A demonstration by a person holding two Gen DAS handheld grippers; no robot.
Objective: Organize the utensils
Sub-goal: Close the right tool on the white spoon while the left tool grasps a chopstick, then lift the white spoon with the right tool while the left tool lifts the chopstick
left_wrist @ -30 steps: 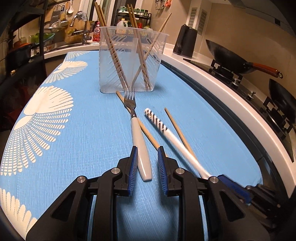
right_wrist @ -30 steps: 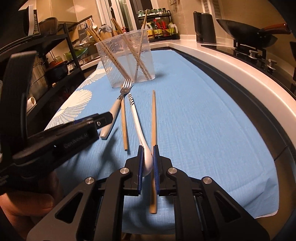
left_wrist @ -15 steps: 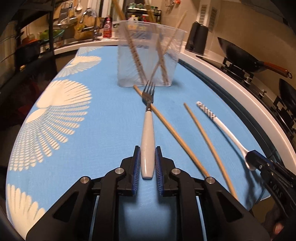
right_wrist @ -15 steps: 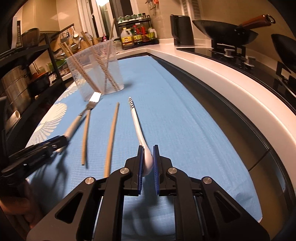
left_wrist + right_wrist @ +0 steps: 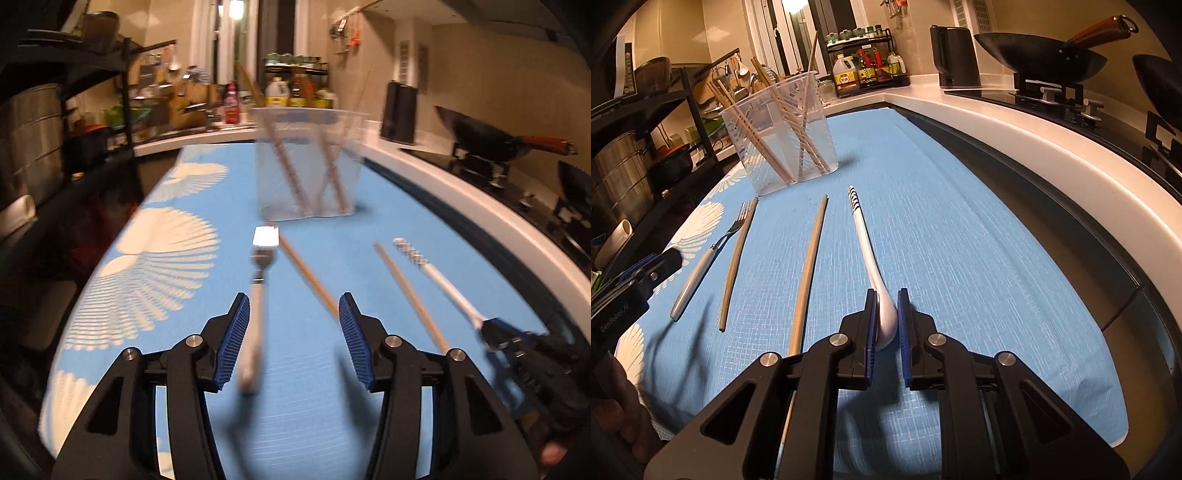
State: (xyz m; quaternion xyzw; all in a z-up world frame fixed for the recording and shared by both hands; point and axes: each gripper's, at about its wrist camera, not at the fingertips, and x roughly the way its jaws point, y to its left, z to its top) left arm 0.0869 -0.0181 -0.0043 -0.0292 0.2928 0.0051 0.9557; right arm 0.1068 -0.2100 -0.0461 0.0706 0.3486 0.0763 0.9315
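A white-handled fork (image 5: 255, 325) lies on the blue mat, also in the right wrist view (image 5: 701, 264). My left gripper (image 5: 291, 339) is open, with the fork beside its left finger; it shows at the left edge of the right wrist view (image 5: 646, 273). My right gripper (image 5: 886, 325) is shut on the bowl end of a white spoon with a striped handle (image 5: 864, 236), which rests on the mat and appears in the left wrist view (image 5: 439, 280). Two loose chopsticks (image 5: 809, 266) (image 5: 737, 258) lie between fork and spoon. A clear cup (image 5: 779, 136) holds several chopsticks.
The blue mat (image 5: 960, 229) with white fan prints covers the counter. A white counter rim (image 5: 1052, 147) curves along the right. Woks (image 5: 1041, 55) sit on a stove, with a black kettle (image 5: 955, 55), and shelves with pots stand left.
My left gripper has opened and let go of the fork, which now lies on the mat; the left view is motion-blurred. My right gripper stays shut on the spoon.
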